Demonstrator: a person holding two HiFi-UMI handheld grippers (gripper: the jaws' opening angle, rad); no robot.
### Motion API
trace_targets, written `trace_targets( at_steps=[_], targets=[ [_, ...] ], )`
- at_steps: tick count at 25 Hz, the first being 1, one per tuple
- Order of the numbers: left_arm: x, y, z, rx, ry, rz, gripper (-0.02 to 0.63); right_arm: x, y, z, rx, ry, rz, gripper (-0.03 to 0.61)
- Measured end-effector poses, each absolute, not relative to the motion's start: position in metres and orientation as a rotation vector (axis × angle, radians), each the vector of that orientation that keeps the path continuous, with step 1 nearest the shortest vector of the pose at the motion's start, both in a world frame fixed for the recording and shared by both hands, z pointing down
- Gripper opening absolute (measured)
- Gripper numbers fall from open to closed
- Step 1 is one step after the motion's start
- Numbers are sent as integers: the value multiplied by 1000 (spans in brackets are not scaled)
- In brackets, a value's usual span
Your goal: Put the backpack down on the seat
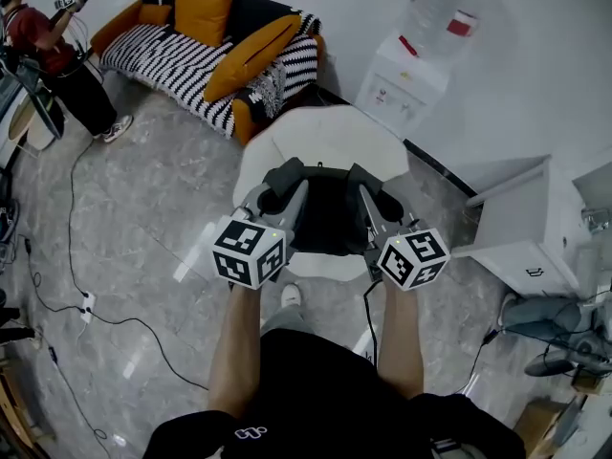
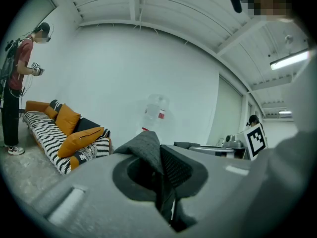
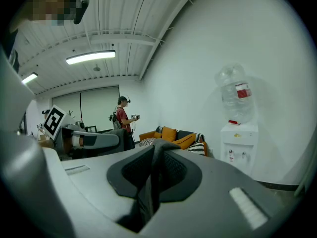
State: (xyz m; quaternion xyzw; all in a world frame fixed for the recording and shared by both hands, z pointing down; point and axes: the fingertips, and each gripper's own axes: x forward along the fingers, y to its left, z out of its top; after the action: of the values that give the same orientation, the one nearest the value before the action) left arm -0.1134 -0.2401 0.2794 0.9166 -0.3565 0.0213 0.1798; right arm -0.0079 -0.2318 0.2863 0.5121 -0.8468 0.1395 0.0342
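Grey marble floor [image 1: 163, 208], white walls. A round white seat [image 1: 325, 127] stands mid-room. Beyond the seat to the left is a striped sofa [image 1: 182, 60] with orange cushions. Beyond it to the right is a water dispenser [image 1: 406, 79], and right of it a white cabinet [image 1: 521, 223].

The black backpack [image 1: 330, 213] hangs over the seat's near half; I cannot tell whether it rests there. My left gripper [image 1: 284, 185] and right gripper [image 1: 371, 194] each have fingers [image 2: 84, 197] clenched on a shoulder strap [image 2: 148, 150].

Only the gripper views show the ceiling and strip light [image 3: 90, 57]. Only the head view shows cables [image 1: 69, 228] left of the seat. A broad stretch of floor separates seat from sofa.
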Motion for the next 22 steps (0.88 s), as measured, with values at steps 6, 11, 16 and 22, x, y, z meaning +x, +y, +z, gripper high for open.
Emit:
trace_targets(
  at_steps=[6,11,16,22],
  targets=[
    [-117,-243,297,2582,-935,49,30,-11,-231,301,1586,-2550,460,35],
    [-106,-245,316,2553,-883,62,30,0,-224,322,1605,-2487,524,35],
    [-93,-245,321,2557,-838,70,31,12,-222,325,1628,-2454,532,35],
    [-82,-248,333,2548,-818,100,31,23,-224,338,1622,-2440,556,37]
  ],
)
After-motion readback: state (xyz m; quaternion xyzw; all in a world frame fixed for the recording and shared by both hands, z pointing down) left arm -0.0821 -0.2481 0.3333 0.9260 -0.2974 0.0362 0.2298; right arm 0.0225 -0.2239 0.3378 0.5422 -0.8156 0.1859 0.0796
